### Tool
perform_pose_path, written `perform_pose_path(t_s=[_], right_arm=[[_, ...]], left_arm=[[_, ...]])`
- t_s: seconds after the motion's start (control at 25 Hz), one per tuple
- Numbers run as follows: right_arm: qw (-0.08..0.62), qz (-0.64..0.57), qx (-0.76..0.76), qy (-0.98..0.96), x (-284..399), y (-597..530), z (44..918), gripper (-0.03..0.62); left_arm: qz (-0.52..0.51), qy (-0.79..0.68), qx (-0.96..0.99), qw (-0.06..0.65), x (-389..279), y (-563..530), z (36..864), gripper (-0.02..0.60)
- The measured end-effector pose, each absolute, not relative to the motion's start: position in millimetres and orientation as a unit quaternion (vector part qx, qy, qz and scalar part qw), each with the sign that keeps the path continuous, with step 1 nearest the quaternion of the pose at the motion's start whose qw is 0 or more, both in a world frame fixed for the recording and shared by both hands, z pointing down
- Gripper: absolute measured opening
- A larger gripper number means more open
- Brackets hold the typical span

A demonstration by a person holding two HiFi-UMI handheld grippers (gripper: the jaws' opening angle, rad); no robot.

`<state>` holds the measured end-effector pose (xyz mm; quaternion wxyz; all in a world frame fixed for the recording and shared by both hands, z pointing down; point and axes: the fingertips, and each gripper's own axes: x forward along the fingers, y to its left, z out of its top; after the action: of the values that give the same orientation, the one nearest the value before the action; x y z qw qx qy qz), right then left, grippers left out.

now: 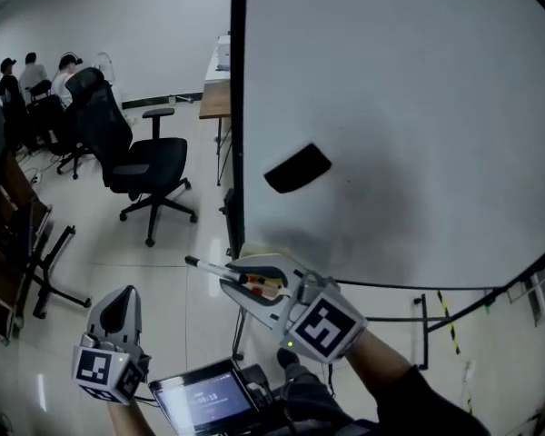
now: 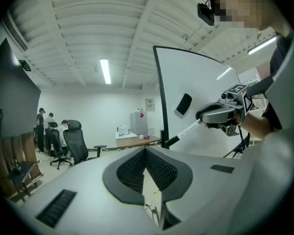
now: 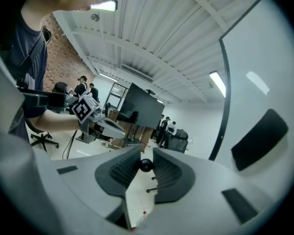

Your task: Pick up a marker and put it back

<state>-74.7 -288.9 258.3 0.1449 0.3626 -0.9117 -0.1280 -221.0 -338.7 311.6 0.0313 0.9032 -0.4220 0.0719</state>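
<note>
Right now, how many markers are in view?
1. A white marker with a black cap, clamped in the right gripper. More may be hidden out of frame.

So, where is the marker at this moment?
Head view, lower centre: the marker is clamped in the right gripper, at the lower left corner of the whiteboard.
</note>
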Motion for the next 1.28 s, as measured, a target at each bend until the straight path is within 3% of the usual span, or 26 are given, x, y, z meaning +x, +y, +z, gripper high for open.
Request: perform_pose_path(t_s=[0.24, 0.52, 0.88, 1.28], right_arm=[[0.097, -0.143, 0.366, -0.915, -45.3, -245.5, 220.9, 0.089], [0.086, -0.130, 0.354, -0.922, 44.6, -193.9, 244.6, 0.090], [0.072, -0.125, 0.237, -0.961, 88.7, -153.5, 274.5, 0.090], [0.058, -0.131, 0.166, -0.976, 69.4, -114.9, 276.6, 0.091]], left_arm=[[0.069, -0.411, 0.909, -0.003, -184.9, -302.2, 270.9, 0.000], [0.060, -0.435, 0.898, -0.021, -100.2, -255.9, 277.7, 0.000], [0.071, -0.540, 0.838, -0.012, -66.5, -173.6, 291.4, 0.000], [0.100, -0.592, 0.799, -0.027, -86.0, -113.3, 282.5, 0.000]])
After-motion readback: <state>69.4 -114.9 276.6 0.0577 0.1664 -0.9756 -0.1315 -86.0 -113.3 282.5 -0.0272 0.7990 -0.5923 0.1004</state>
